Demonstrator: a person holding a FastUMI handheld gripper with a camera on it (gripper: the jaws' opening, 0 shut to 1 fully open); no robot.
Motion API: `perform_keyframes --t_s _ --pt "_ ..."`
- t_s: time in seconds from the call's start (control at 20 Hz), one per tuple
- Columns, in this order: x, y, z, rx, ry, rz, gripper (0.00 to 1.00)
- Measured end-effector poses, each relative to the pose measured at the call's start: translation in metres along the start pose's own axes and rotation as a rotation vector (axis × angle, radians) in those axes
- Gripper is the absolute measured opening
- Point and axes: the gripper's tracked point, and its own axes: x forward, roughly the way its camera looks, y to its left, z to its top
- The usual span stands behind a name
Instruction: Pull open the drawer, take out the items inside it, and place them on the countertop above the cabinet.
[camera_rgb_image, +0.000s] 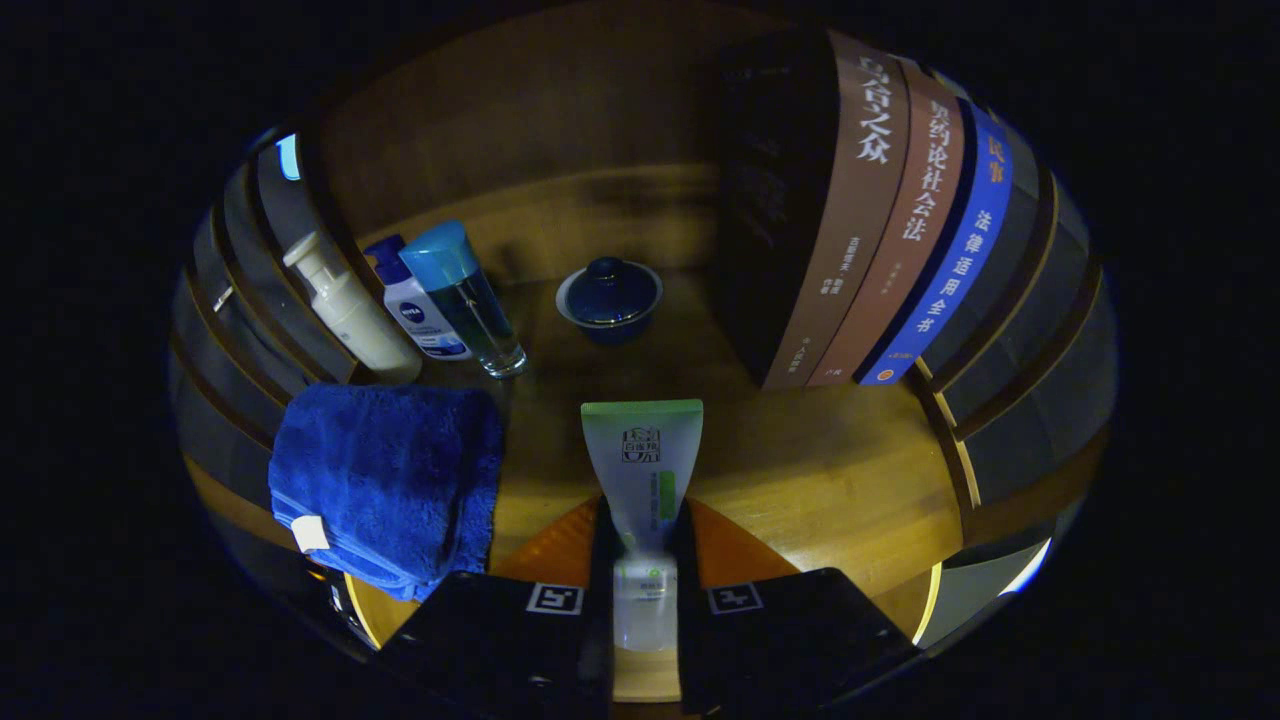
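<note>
From my feed the gripper (642, 540) was clamped on a tube (641, 470), both fingers pressing its lower half, crimped green end pointing ahead over the wooden countertop (820, 480). The tube carried a square seal-style logo and a green stripe; the small print was too fine for me to read. Left of the fingers lay a folded blue towel (390, 480) with a white tag at its near corner. Beyond the towel stood three bottles close together: a cream pump bottle (350, 310), a white bottle with a blue cap (415, 300) marked NIVEA, and a clear bottle with a teal cap (465, 300). Straight ahead, well past the tube, sat a dark blue lidded bowl (609, 295). To the right stood books (890, 230) upright, two brown spines and one blue, all with white Chinese titles. I couldn't tell where the drawer was.
</note>
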Motion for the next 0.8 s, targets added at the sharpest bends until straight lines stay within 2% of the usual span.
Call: perform_keyframes --t_s 0.4,0.6,0.8 --pt "0.004 -0.004 0.017 0.008 -0.046 0.002 0.5" --pt "-0.006 0.001 0.025 -0.003 -0.095 0.011 1.0" --pt "-0.028 0.013 0.03 -0.004 -0.188 0.052 1.0"
